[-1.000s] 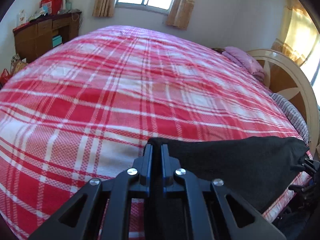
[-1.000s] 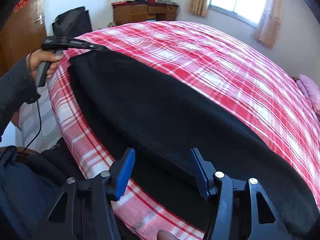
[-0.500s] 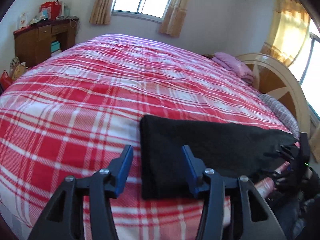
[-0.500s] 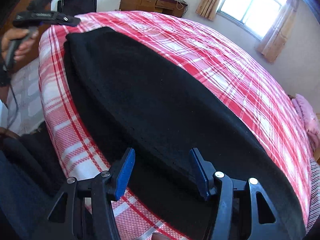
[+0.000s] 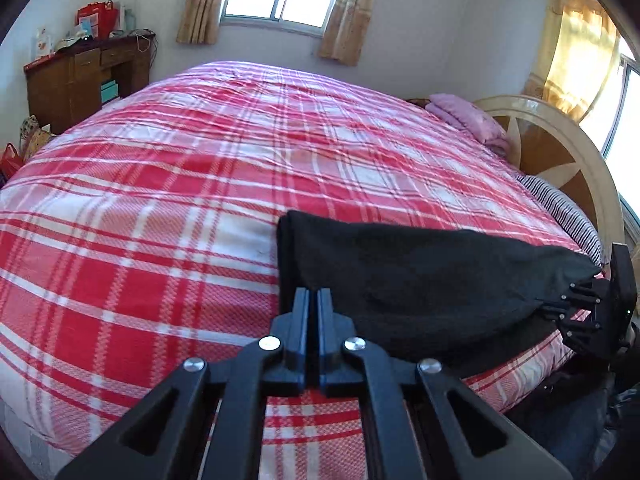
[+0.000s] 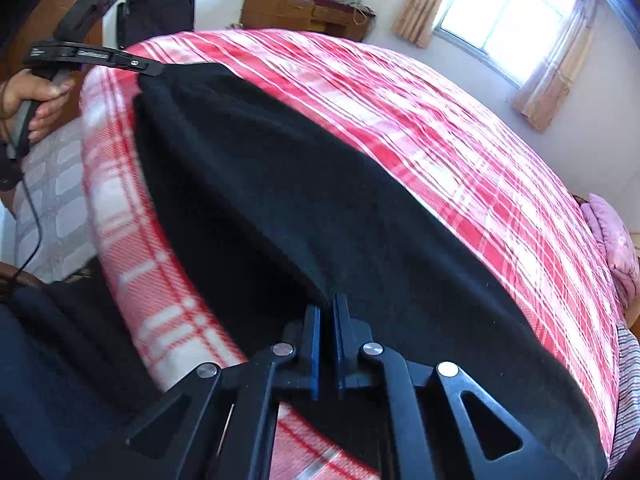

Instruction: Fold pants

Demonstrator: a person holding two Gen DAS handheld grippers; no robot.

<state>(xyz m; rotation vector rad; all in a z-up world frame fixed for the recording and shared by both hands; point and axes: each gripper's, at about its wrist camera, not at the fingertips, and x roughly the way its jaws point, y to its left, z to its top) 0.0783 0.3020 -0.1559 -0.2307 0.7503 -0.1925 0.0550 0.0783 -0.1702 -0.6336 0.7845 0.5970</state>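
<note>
Black pants [image 5: 420, 276] lie folded lengthwise along the near edge of a red plaid bed [image 5: 200, 184]. My left gripper [image 5: 313, 296] is shut on the pants' near left corner. In the right wrist view the pants [image 6: 320, 184] stretch across the bed, and my right gripper [image 6: 327, 308] is shut on a raised fold at their other end. The left gripper [image 6: 148, 69] shows there pinching the far corner, and the right gripper [image 5: 576, 300] shows at the right edge of the left wrist view.
A wooden headboard [image 5: 568, 152] and pink pillow [image 5: 468, 116] are at the right. A wooden dresser [image 5: 80, 76] stands against the far wall. A dark chair [image 6: 156, 8] stands by the bed's foot.
Both grippers were open half a second ago and have now shut on the pants' two ends. The right end of the pants is lifted slightly.
</note>
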